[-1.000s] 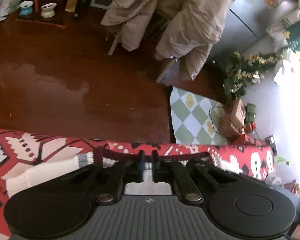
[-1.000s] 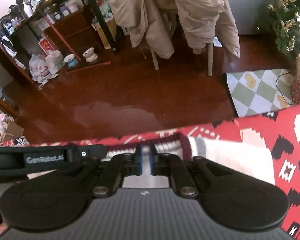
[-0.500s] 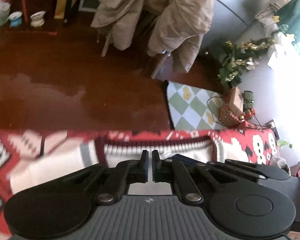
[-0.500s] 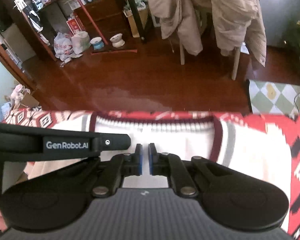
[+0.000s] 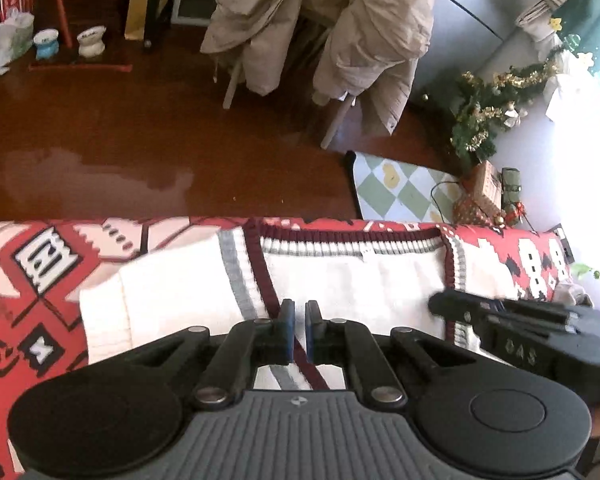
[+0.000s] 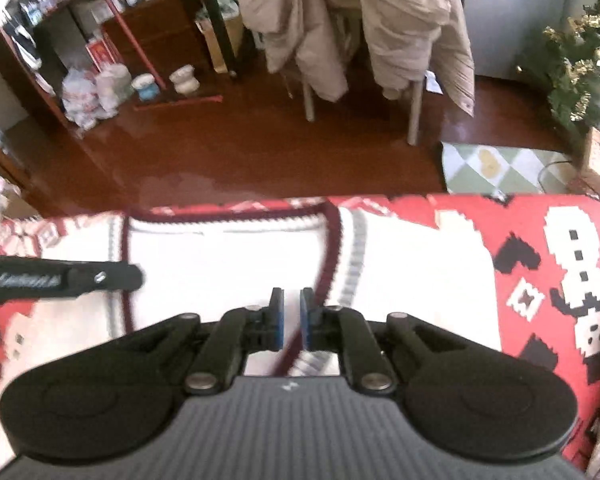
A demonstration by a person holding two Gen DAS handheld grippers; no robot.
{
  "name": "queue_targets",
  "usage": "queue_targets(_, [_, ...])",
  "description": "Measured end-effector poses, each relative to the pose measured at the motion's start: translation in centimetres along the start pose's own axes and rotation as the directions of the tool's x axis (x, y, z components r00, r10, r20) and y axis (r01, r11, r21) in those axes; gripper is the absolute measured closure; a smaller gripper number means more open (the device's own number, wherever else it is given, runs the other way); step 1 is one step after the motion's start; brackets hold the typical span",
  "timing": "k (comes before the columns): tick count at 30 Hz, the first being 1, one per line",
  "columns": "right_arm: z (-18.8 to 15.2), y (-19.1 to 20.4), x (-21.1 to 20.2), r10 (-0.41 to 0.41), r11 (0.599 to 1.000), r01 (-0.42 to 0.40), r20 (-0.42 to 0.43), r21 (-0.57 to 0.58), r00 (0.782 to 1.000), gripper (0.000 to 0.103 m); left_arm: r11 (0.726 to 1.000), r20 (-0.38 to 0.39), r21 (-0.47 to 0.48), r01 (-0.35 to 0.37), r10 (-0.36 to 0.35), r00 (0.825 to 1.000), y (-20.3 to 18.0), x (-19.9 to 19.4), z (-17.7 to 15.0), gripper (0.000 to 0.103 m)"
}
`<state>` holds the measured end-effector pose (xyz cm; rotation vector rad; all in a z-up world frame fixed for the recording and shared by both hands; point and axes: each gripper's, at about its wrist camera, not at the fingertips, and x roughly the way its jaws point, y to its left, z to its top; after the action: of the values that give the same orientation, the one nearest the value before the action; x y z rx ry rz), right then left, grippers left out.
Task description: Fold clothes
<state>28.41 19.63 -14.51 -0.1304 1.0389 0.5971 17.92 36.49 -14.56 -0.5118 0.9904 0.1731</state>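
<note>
A white knit sweater (image 5: 360, 280) with a maroon and grey V-neck trim lies flat, collar at the far side, on a red patterned blanket (image 5: 40, 264). My left gripper (image 5: 299, 308) hovers over the left arm of the V-neck, shut, with only a thin slit between its blue pads and nothing visibly held. The right gripper (image 5: 452, 304) reaches in from the right edge. In the right wrist view, my right gripper (image 6: 291, 294) is shut over the right arm of the V-neck on the sweater (image 6: 220, 264). The left gripper (image 6: 132, 278) pokes in from the left over the blanket (image 6: 540, 248).
Beyond the blanket's far edge is a dark wooden floor (image 5: 140, 128). A chair draped with beige coats (image 5: 340, 32) stands behind it. A green checked mat (image 5: 396, 188) and a small tinsel tree (image 5: 488, 120) lie right. Two bowls (image 5: 92, 40) and a cluttered shelf (image 6: 140, 28) are at the left.
Both grippers have drawn back from the collar toward the sweater's chest, so more of the white front shows. The right gripper has come into the left wrist view at the right.
</note>
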Motion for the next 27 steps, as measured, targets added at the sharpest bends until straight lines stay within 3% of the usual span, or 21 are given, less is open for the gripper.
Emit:
queue_targets(5, [2.2,-0.2,2.2,-0.020,0.999,0.022,0.051,-0.038,0.998,0.096,1.000,0.026,-0.008,-0.022,0.022,0.999,0.3,1.1,2.1,0.096])
queue_targets(10, [3.8,-1.7,1.5,-0.002,0.998,-0.005,0.101,0.067,0.995,0.097,1.000,0.042,-0.009,-0.027,0.027,0.999,0.6,-0.7,2.6,0.096])
queue_targets(15, [0.9,-3.7,-2.6,-0.032,0.996,0.026,0.081,0.081,0.996,0.097,0.999,0.017,-0.033,-0.023,0.024,1.000,1.3,-4.1,-0.6,0.096])
queue_targets(21, [-3.8,-6.1,-5.0,-0.089,0.995,0.090,-0.014,0.047,0.996,0.097,0.995,-0.039,-0.047,-0.093,0.091,0.995,3.1,-4.8,-4.6,0.096])
queue_targets(25, [-3.9,-6.5,-4.1,-0.103,0.994,0.103,-0.017,0.031,0.995,0.097,0.994,-0.005,-0.055,-0.091,0.091,0.996,3.8,-4.2,-3.3,0.099])
queue_targets(27, [-2.3,-6.4,-2.8,-0.099,0.995,0.098,0.005,0.024,0.995,0.097,0.993,0.011,-0.049,-0.103,0.104,0.995,3.7,-3.6,-2.1,0.099])
